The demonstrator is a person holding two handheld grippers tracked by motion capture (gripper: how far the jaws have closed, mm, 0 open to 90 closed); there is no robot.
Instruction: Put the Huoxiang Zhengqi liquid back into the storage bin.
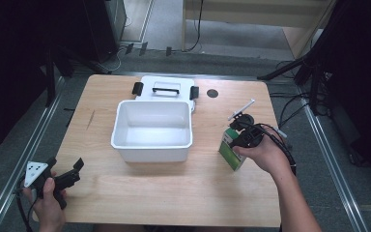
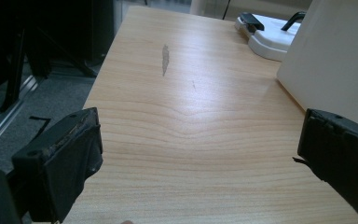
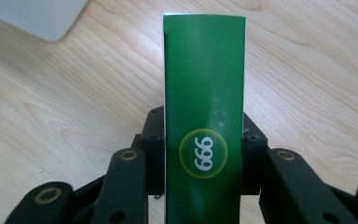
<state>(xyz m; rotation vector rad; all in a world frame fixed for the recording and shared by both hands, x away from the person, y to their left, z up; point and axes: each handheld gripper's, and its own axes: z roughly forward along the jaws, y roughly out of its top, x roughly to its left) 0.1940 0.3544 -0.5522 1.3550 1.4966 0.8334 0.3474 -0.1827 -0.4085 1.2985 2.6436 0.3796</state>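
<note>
A green box [image 3: 204, 116] stood right of the white bin [image 1: 152, 130], clenched between the right gripper's [image 1: 243, 137] jaws. The left gripper [image 1: 64, 178], jaws apart, hovered left of the bin, nearer the person.

The black two-jaw left gripper [image 1: 66, 175] carries a grey three-cornered plate [image 1: 35, 172] dotted with small dark holes on its top, and a black cable trails from its rear. Its broad black jaw pads [image 2: 70, 156] have worn, frayed edges. The black two-jaw right gripper [image 1: 244, 133] has jointed link arms with brass-coloured ringed pivot holes [image 3: 128, 155], and a looping black cable [image 1: 282, 145] behind it. Both forearms are bare, without sleeves.
</note>
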